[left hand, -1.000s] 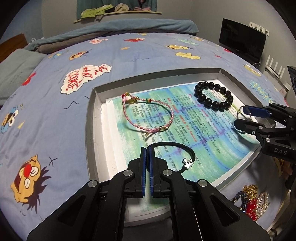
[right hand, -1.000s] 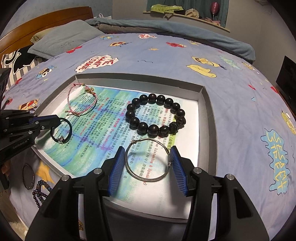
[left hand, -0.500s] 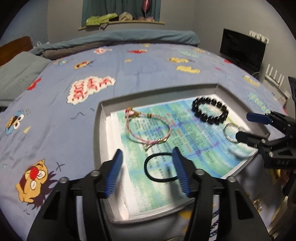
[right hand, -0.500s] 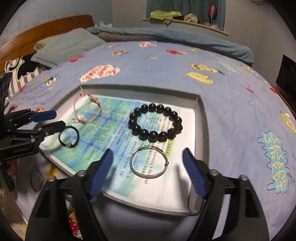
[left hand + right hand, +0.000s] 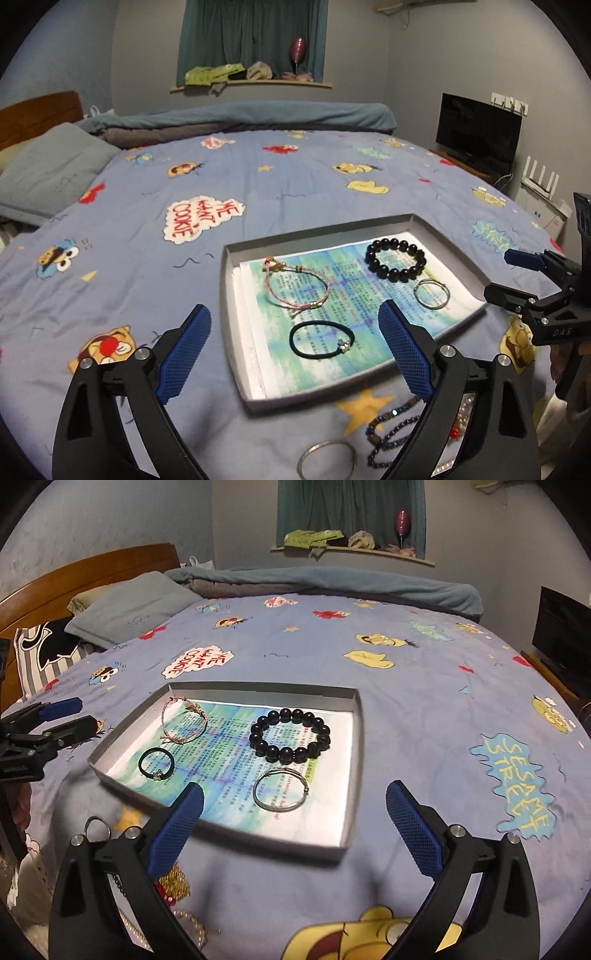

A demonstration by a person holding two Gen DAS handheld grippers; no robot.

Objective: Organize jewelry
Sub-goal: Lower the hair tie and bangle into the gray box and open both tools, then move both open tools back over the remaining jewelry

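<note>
A shallow grey tray [image 5: 229, 258] [image 5: 354, 757] lined with printed paper lies on the blue quilt. In it lie a pink cord bracelet [image 5: 325, 286] [image 5: 201, 723], a black bead bracelet [image 5: 391, 275] [image 5: 273, 752], a silver bangle [image 5: 430, 306] [image 5: 277, 808] and a black band with a small charm [image 5: 343, 345] [image 5: 157, 775]. My left gripper [image 5: 293, 306] [image 5: 83, 713] hovers above the tray's near-left side, jaws opening, nothing between them. My right gripper [image 5: 295, 786] [image 5: 500, 274] hangs over the near-right side, jaws also opening and empty.
Loose jewelry lies on the quilt in front of the tray: a silver ring [image 5: 306, 454], a dark bead string [image 5: 384, 432] and a gold chain [image 5: 173, 882]. A grey pillow [image 5: 129, 609] and folded blanket [image 5: 240, 118] lie at the far end. A dark screen [image 5: 476, 133] stands right.
The left gripper opened off the black band, the right widened away from the silver bangle. Both pulled back and up; both pieces stay in the tray.
</note>
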